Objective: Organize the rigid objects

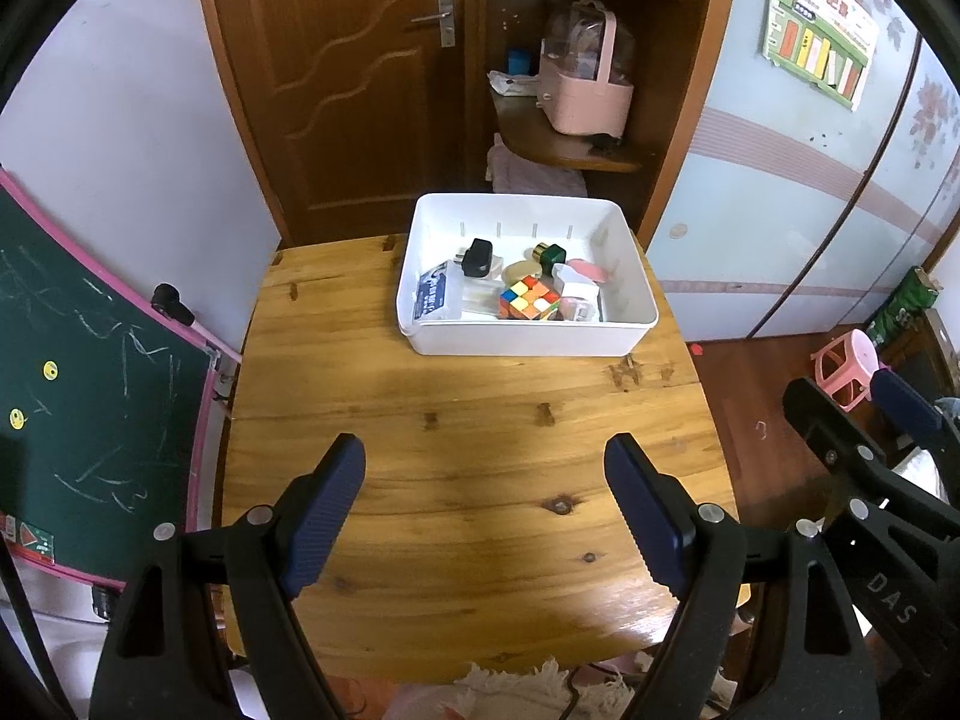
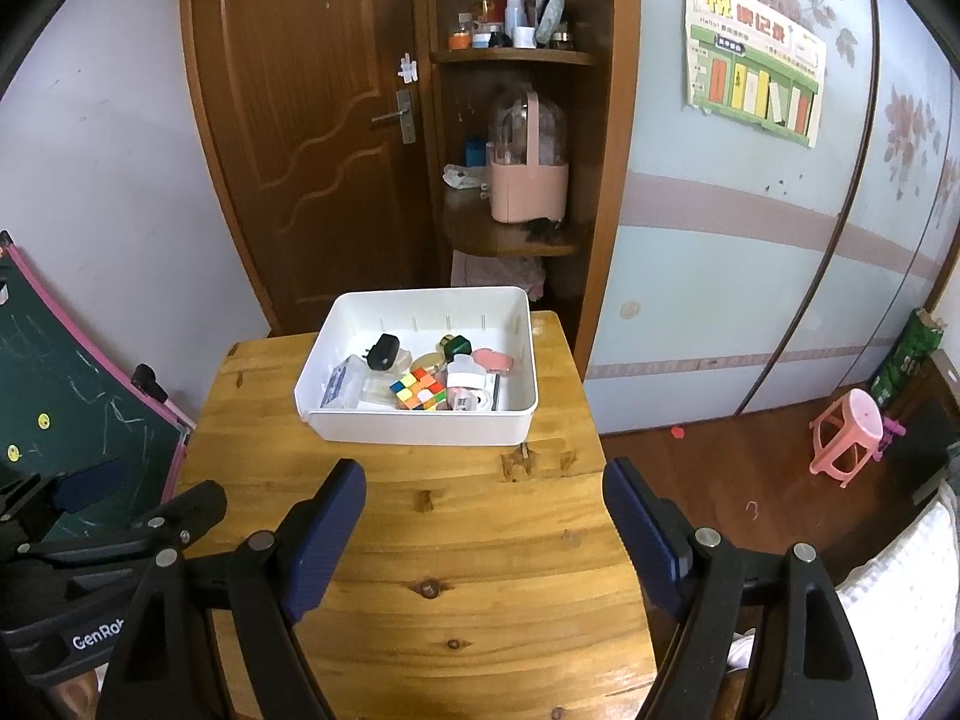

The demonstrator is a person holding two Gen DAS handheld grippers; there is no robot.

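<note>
Both your claws, the left gripper [image 1: 485, 516] and the right gripper [image 2: 485, 531], stand wide and empty over the bare table [image 1: 456, 480]. All items, cube [image 1: 529, 298] included, sit inside the white bin [image 1: 528, 339]. Sorting looks finished; withdraw next.

— Where are the rigid objects?

— All in the white rectangular plastic bin [image 1: 528, 336] at the far end of the wooden table, right of centre.

— What's inside?

— A multicoloured puzzle cube [image 1: 529, 298] near the front wall, tilted on an edge. Left of it lies a clear flat plastic box with a blue label [image 1: 437, 295]. Behind that, a black plug adapter [image 1: 478, 257] stands upright. Further back, a dark green cap on a gold collar [image 1: 549, 253]; a pink oval piece [image 1: 589, 270] lies right of it, with a white plastic piece [image 1: 575, 285] in front.
</note>
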